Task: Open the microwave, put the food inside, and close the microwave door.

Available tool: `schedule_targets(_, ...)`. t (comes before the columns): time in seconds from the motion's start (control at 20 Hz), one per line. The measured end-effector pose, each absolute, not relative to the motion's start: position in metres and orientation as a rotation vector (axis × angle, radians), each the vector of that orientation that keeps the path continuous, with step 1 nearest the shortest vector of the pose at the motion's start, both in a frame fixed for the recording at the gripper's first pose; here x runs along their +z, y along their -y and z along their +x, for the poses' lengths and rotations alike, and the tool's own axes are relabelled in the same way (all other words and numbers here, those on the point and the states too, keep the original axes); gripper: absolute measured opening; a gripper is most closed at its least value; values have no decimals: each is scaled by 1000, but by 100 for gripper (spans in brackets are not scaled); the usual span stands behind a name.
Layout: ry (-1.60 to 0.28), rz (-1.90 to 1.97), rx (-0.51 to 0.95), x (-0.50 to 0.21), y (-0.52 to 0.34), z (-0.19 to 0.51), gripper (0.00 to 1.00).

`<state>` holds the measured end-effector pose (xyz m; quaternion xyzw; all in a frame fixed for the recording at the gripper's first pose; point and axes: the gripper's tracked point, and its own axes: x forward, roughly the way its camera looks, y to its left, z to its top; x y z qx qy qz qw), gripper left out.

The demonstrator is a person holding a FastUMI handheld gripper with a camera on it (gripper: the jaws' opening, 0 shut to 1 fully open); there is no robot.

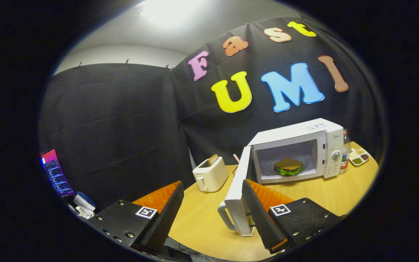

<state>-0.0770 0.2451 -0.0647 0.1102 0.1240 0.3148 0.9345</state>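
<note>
The gripper (209,214) is hanging with fingers apart, empty. The microwave door (239,189) is standing open, its handle just beside the right finger; the sandwich (288,166) is sitting inside the microwave (304,136), far right.

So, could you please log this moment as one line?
door: open | sandwich: inside microwave | gripper: open, right finger beside door
</note>
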Motion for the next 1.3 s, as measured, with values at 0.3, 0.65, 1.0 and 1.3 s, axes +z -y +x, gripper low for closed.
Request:
schedule_targets(0.3, -322, 164, 830, -91, -320, -98, 91)
schedule_targets(0.65, -484, 68, 748, -157, -315, -55, 4)
schedule_targets(1.0, -509, 97, 672, -168, -277, -29, 1)
schedule_targets(1.3, -506, 74, 572, -177, -211, 9, 1)
